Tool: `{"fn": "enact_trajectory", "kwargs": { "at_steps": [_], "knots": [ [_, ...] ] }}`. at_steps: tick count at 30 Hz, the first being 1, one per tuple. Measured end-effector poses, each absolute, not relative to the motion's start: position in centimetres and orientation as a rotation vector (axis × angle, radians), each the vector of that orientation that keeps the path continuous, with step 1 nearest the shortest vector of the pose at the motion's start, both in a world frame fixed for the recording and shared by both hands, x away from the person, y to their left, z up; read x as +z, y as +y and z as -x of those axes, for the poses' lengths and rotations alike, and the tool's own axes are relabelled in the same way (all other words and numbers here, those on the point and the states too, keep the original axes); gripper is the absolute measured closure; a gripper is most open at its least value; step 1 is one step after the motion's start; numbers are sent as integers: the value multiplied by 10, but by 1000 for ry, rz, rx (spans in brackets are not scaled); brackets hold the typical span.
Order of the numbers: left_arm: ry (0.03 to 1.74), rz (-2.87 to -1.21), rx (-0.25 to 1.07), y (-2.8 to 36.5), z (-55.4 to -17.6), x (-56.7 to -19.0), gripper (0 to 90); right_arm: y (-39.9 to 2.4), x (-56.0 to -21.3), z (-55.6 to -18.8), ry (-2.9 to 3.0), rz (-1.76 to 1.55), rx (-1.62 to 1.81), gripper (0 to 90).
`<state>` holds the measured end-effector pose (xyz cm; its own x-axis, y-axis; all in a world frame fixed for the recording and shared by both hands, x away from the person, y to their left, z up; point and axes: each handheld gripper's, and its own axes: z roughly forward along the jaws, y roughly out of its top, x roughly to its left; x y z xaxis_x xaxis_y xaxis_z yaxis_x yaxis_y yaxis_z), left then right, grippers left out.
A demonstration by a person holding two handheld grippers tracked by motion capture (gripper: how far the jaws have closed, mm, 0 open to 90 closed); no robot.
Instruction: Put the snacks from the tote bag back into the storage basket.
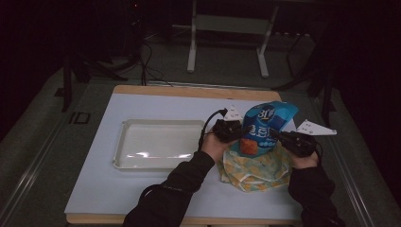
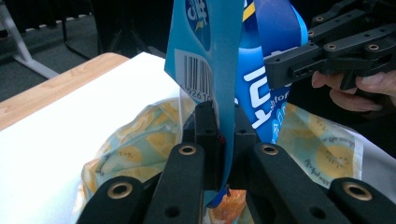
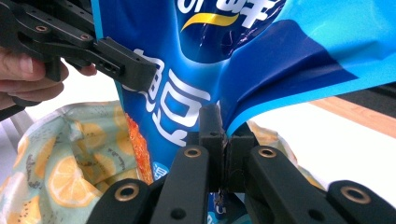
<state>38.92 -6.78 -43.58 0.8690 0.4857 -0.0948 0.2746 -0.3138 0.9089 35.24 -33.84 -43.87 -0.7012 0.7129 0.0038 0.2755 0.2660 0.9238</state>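
A blue snack bag point(image 1: 265, 124) stands upright over a fruit-patterned cloth bag point(image 1: 255, 171) on the white table right of centre. My left gripper point(image 1: 242, 130) is shut on the snack bag's left edge, and my right gripper point(image 1: 275, 134) is shut on its right edge. In the left gripper view the jaws point(image 2: 223, 122) pinch the bag's point(image 2: 205, 51) light-blue side by the barcode, with the other gripper point(image 2: 327, 53) beyond it. In the right gripper view the jaws point(image 3: 225, 135) pinch a fold of the bag point(image 3: 196, 60); the cloth bag point(image 3: 65, 158) lies below.
A white empty tray point(image 1: 156, 144) lies on the table left of the bags. The table's wooden edge point(image 1: 189, 91) runs along the back. A metal stand's legs point(image 1: 191, 52) are on the floor beyond. The surroundings are dark.
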Motion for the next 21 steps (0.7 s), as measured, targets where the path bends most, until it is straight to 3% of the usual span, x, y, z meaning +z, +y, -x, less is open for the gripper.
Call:
{"fn": "enact_trajectory", "kwargs": {
  "at_steps": [21],
  "knots": [
    [545,-1889,251,-65,-392,-387,880,-335,-395,-349,2068,-867,1436,891]
  ]
}}
